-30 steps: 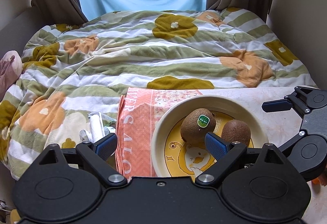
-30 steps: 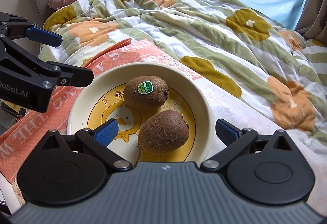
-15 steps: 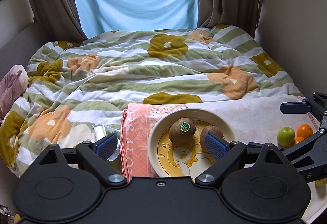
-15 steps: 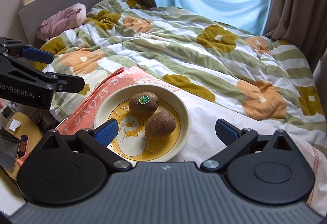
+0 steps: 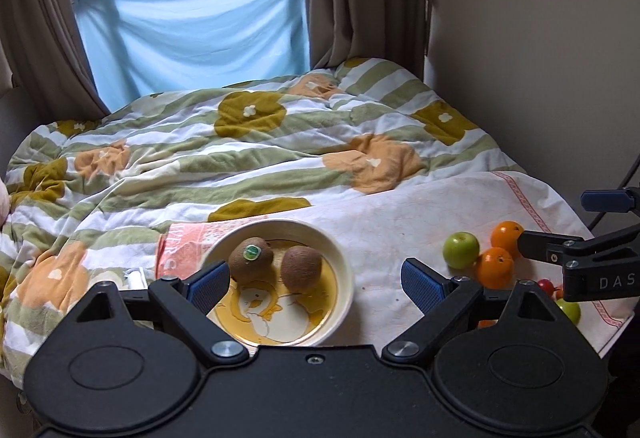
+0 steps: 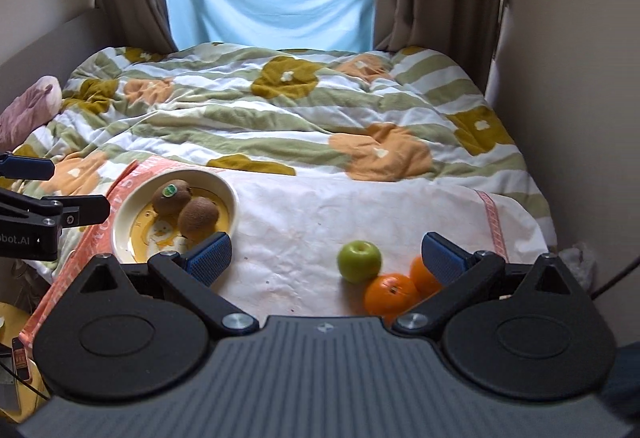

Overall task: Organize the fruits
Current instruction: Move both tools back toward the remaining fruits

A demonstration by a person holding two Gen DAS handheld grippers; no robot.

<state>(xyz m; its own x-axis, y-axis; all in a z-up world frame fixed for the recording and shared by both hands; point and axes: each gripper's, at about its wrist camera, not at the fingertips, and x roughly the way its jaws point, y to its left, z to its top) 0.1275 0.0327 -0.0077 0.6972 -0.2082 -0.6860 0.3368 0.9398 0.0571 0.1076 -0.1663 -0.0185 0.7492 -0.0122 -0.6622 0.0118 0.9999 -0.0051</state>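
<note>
A cream plate with a yellow duck picture sits on a white cloth over the bed and holds two brown kiwis; one carries a green sticker. To the right lie a green apple and two oranges, plus a small red fruit and another green one, partly hidden. My left gripper hangs open and empty above the plate's near side. My right gripper is open and empty over the cloth, left of the oranges.
A flowered striped quilt covers the bed up to a window with a blue cloth and brown curtains. A wall runs along the right. A pink-lettered towel lies under the plate. A pink plush rests far left.
Both grippers have pulled back and risen from the plate, so it looks smaller. The apple and oranges have come into view at the right. Both stayed open and empty.
</note>
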